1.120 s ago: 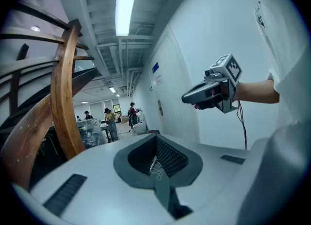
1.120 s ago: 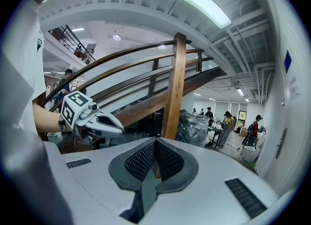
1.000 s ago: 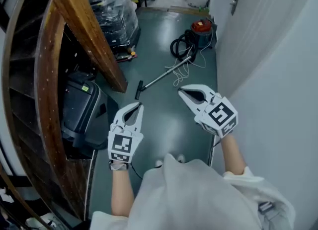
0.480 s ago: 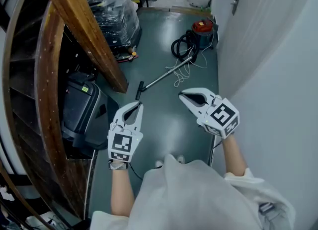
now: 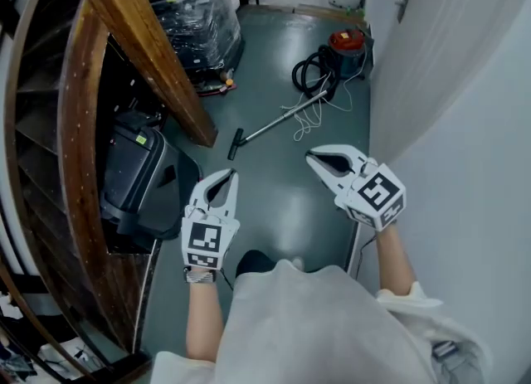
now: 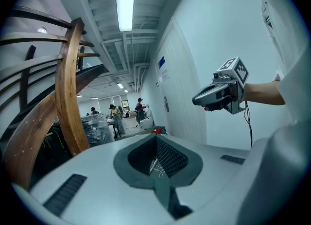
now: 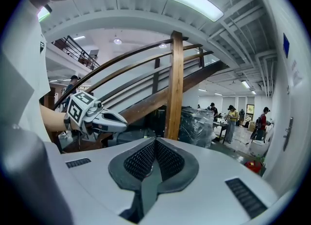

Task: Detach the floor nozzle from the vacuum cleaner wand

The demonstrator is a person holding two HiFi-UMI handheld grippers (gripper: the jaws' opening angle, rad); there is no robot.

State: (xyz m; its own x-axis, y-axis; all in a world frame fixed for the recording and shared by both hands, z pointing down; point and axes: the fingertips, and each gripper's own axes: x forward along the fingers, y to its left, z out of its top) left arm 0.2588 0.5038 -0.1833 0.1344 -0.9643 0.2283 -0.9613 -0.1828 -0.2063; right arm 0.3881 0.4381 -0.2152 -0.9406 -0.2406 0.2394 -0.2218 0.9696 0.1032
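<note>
Currently both grippers are held in mid-air over the green floor [image 5: 282, 200], side by side and pointing ahead, slightly downward.

Left gripper [image 5: 233, 173]: jaws closed together at the tips, nothing between them.
Right gripper [image 5: 310, 155]: jaws likewise closed, empty.

Floor nozzle [image 5: 235, 143] lies on the floor ahead of the left gripper, close to the foot of the slanted wooden beam [image 5: 141, 42]. It is joined to the metal wand [image 5: 274, 123]. The wand runs diagonally up and right toward the black hose [image 5: 309, 71] and the red vacuum cleaner [image 5: 347, 42], which stands by the white wall [image 5: 465, 125]. A white cord [image 5: 311, 121] lies loose beside the wand. A dark case [image 5: 133, 179] sits at left under the stairs.

Neither gripper touches the nozzle or the wand; both are well apart from them.
</note>
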